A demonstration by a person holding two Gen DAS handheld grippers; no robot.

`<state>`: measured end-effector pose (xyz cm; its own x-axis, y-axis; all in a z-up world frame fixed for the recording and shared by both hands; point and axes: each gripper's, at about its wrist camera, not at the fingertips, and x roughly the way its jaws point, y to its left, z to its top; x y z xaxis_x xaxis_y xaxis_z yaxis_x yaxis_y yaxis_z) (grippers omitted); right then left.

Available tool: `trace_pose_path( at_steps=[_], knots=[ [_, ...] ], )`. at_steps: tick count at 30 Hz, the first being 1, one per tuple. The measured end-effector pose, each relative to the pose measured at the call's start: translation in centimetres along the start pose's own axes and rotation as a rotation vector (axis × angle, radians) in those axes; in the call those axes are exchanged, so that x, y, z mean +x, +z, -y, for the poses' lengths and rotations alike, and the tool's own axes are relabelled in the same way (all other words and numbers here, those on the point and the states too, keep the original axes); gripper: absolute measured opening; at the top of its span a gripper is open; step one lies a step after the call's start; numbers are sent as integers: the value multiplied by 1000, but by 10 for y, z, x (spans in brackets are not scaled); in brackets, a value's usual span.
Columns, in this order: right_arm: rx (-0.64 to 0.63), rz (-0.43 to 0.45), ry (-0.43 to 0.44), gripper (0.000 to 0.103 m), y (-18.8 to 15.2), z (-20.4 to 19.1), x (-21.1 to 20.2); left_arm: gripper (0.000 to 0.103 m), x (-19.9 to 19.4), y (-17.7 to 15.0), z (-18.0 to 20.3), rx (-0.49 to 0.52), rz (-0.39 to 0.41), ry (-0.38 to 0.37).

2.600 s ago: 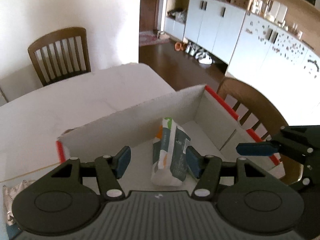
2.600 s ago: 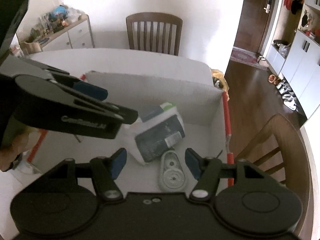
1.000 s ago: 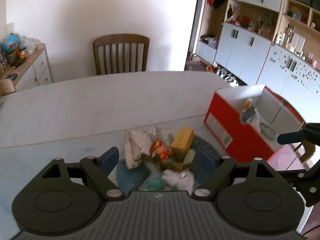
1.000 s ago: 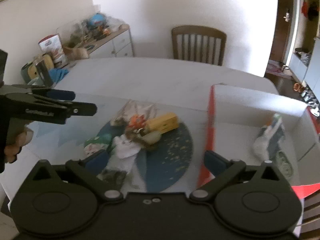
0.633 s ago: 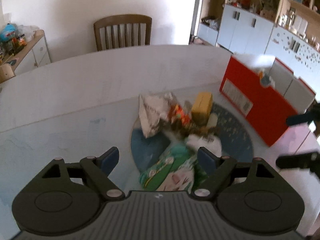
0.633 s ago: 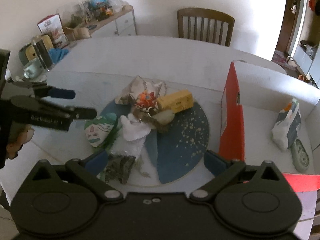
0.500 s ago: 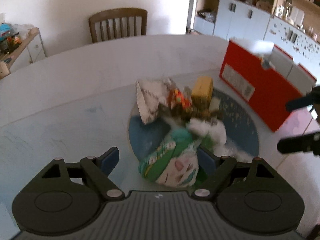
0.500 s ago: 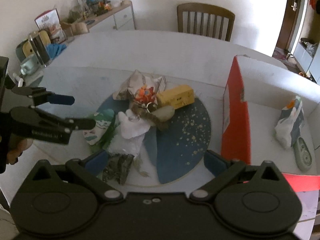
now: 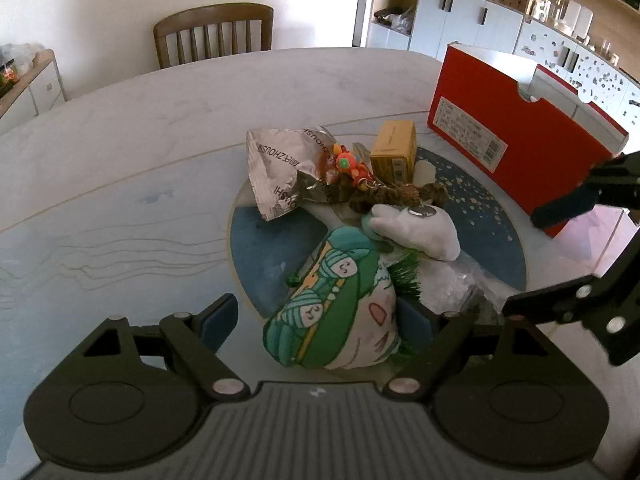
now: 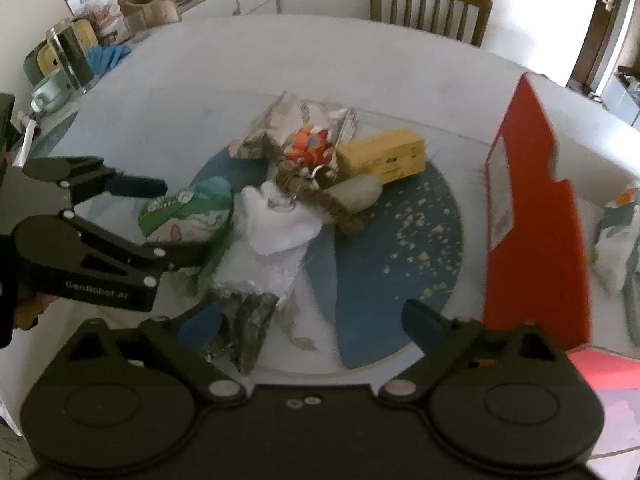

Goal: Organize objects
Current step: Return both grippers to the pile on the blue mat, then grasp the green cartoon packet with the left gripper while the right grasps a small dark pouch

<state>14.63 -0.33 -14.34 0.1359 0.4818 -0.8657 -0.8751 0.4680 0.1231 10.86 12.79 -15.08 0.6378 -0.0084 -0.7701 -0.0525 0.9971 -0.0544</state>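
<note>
White marble-look tabletop (image 9: 120, 152), pile on round blue mat (image 9: 488, 236): left tool (image 9: 316, 316) gapes astride green-and-white printed pouch (image 9: 340, 304), no contact—seat deeper, pinch mid-body; right tool (image 10: 312, 320) closing, nothing gripped, over crinkled clear wrapper (image 10: 256, 276).

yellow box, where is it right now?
The yellow box lies at the far edge of the blue round mat in the left wrist view, between the silver foil bag and the red shoebox.
</note>
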Motion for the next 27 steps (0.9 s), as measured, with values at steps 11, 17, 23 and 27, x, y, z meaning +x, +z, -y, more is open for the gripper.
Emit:
trace_pose_path(
  at_steps=[11,17,23,27],
  knots=[
    [20,-39,85,79,0,-5,14,62,-3,-11,-10,3,22,-10],
    [10,-69,154,70,-1,-13,19,42,-4,-10,-12,0,35,15],
    [26,-81,186,62,0,-14,17,44,-5,-10,-15,-1,22,31],
    [42,-88,211,58,-2,-11,16,76,-9,-7,-20,-7,26,25]
  ],
)
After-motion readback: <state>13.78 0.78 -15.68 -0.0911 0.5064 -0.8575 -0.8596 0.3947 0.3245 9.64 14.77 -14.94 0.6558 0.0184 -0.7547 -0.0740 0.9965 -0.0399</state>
